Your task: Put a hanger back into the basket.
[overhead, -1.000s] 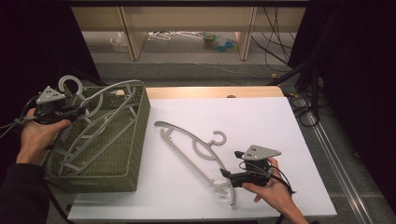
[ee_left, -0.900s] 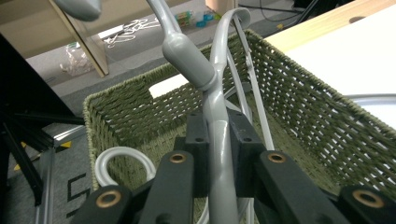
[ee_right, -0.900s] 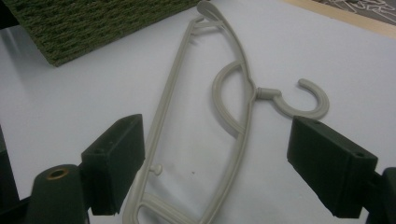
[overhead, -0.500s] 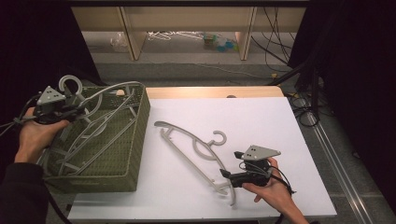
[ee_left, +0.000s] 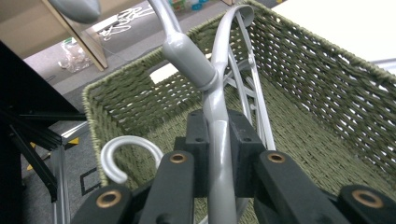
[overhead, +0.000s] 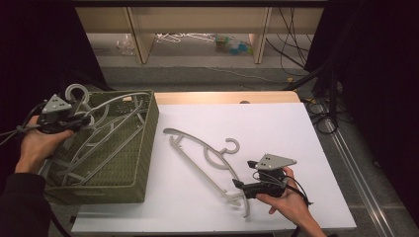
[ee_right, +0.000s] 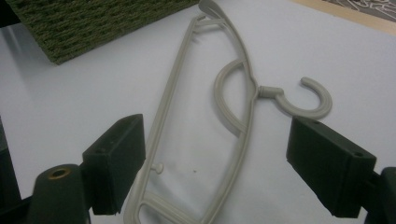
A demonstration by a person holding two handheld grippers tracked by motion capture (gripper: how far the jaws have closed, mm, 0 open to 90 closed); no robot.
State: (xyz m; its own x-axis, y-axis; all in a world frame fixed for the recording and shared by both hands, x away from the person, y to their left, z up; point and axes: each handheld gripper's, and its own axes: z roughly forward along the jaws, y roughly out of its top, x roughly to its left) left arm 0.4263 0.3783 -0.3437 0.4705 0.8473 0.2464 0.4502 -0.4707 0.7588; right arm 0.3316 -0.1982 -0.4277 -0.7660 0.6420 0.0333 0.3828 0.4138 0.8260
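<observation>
A green woven basket (overhead: pixel 141 148) stands at the table's left with several grey hangers in it. My left gripper (overhead: pixel 79 118) hovers at the basket's far left corner, shut on a grey hanger (ee_left: pixel 210 84) just below its neck, and the hook (overhead: pixel 76 91) rises above the rim. A beige hanger (overhead: pixel 207 153) lies flat on the white table. My right gripper (overhead: pixel 240 187) is low over its near end. Its jaws are open wide, and the beige hanger (ee_right: pixel 205 107) lies between the pads (ee_right: pixel 116 158) without touching them.
A second pale hook (ee_left: pixel 126 149) sticks up inside the basket (ee_left: pixel 327 93) near my left jaws. The white tabletop (overhead: pixel 276 128) stretches right of the beige hanger. Beyond the table's far edge are wooden shelf legs (overhead: pixel 138 34) and cables on the floor.
</observation>
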